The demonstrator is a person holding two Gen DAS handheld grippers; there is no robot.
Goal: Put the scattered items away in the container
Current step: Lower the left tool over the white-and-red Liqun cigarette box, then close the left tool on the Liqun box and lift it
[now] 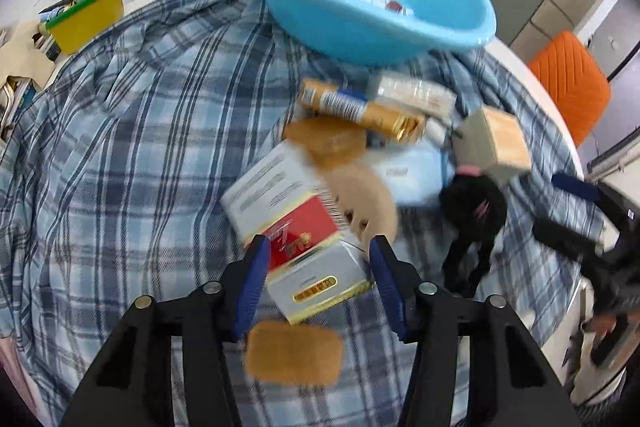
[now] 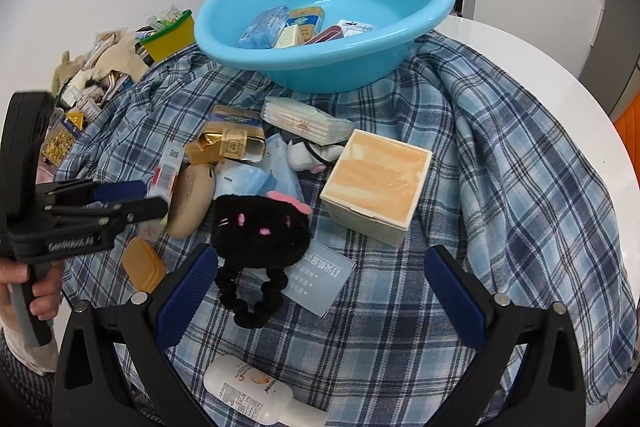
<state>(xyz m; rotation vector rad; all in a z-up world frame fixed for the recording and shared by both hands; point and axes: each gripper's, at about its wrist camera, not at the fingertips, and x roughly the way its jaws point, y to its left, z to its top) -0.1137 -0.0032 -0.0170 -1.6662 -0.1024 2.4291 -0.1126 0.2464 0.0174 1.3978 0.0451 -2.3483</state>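
Few items in blue basin (image 2: 420,27); left hand-held gripper (image 1: 318,267) clamps red-and-white box (image 1: 296,227); right hand-held gripper (image 2: 320,291) wide, empty; pile remains on worktop (image 2: 540,75).

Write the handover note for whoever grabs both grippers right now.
Left gripper: closed on the red and white box, lifted at a tilt above the plaid cloth.
Right gripper: open, empty, hovering over the black plush hair tie.
Done: several small packs already lie in the blue basin.
Left: carry the box to the basin, then clear the wooden cube box, gold packet, tissue pack, orange soap case, white bottle and the hair tie.
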